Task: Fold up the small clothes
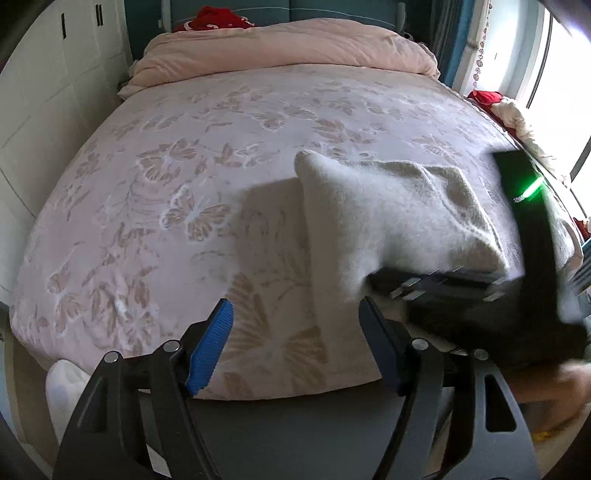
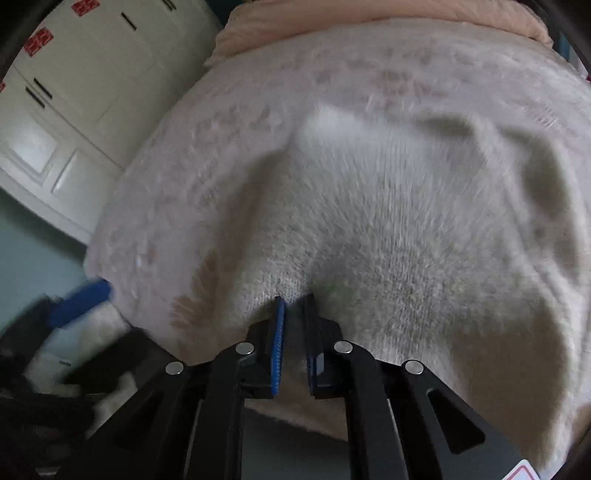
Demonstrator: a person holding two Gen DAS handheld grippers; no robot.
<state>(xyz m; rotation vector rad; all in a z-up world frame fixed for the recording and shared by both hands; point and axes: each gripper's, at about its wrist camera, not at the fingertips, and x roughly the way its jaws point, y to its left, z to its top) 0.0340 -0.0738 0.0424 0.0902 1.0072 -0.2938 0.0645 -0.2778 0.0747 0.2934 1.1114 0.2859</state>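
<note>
Two hand-held grippers are over the bed here, both angled steeply down at it. The left hand-held gripper has its jaws spread wide with nothing between them, just the butterfly-print bedspread showing in the gap, and it sits right at the near edge of the bed. One blue ribbed pad faces the camera. The right hand-held gripper is pinched nearly closed on the near edge of a fuzzy white sweater, with a fold of the knit caught between the tips. From the left wrist view, that right hand-held gripper shows up as a dark blurred shape with a green light, reaching in from the right side of the bed.

The sweater lies on the near right part of the bed, partly lifted and bunched where it's being held, with the far end resting on the bedspread. The right wrist view is pretty smeared, so finer detail of the knit is hard to make out.

At the head of the bed there's a rolled-up pink duvet, with something red behind it. White cupboards run along the left side of the bed, and a bright window is on the right side.
</note>
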